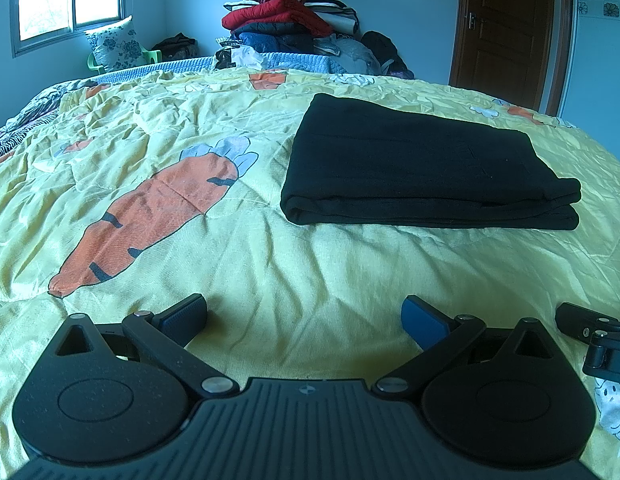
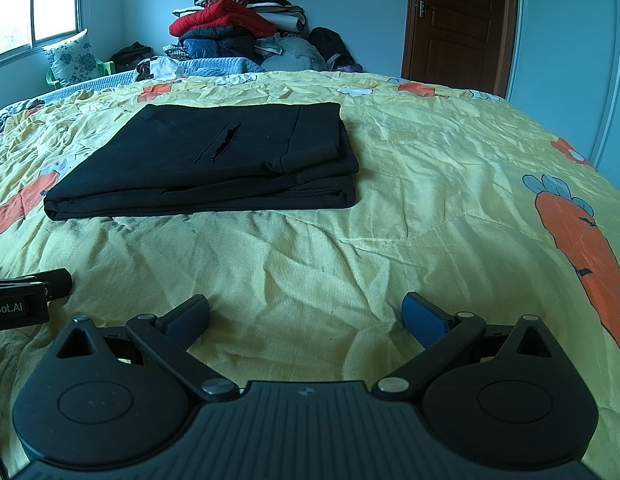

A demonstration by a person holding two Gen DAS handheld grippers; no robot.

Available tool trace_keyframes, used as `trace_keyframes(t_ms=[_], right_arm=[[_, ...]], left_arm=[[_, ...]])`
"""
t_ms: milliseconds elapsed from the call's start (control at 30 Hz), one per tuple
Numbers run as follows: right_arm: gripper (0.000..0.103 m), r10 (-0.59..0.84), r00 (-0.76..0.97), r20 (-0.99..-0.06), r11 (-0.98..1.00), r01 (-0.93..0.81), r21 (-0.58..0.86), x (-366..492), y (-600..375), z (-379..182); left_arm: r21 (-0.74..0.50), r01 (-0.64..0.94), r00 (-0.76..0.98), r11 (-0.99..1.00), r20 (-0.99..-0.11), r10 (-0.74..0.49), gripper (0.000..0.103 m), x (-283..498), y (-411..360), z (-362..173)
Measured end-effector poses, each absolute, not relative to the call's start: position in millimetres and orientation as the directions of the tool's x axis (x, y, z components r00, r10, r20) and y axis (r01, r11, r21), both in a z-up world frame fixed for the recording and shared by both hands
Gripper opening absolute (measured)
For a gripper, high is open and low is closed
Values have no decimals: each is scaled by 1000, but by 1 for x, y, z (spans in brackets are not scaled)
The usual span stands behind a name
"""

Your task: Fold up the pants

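Observation:
The black pants lie folded into a flat rectangle on the yellow carrot-print bedspread. In the right wrist view the pants sit left of centre, with a slit pocket on top. My left gripper is open and empty, low over the bedspread, well in front of the pants. My right gripper is open and empty too, in front of the pants and to their right. Each gripper shows at the edge of the other's view, the right one and the left one.
A tall pile of clothes and blankets stands beyond the far edge of the bed. A floral pillow leans under the window at the back left. A brown door is at the back right.

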State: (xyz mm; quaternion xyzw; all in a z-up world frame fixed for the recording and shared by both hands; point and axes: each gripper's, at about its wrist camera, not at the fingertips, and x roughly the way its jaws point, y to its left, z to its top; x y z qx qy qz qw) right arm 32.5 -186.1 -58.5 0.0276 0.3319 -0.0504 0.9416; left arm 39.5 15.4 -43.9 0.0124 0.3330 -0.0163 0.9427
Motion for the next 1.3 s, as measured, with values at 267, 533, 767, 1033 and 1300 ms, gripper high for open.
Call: trace_keyframes(t_ms=[267, 533, 767, 1033, 1300], right_arm=[[103, -76, 775, -628, 993, 113, 19, 32, -186, -59], [103, -76, 775, -628, 993, 113, 19, 32, -186, -58], [103, -77, 774, -628, 993, 113, 18, 33, -186, -58], [103, 5, 778, -628, 999, 30, 45, 32, -187, -56], [103, 416, 701, -579, 905, -382, 187, 35, -158, -31]], left_arm=[[13, 39, 778, 999, -628, -22, 103, 40, 15, -44], [12, 39, 777, 999, -629, -23, 103, 40, 15, -44], [10, 40, 777, 999, -630, -25, 103, 40, 16, -44], [-11, 75, 758, 997, -649, -64, 103, 40, 27, -38], [9, -90, 836, 996, -542, 80, 103, 29, 96, -5]])
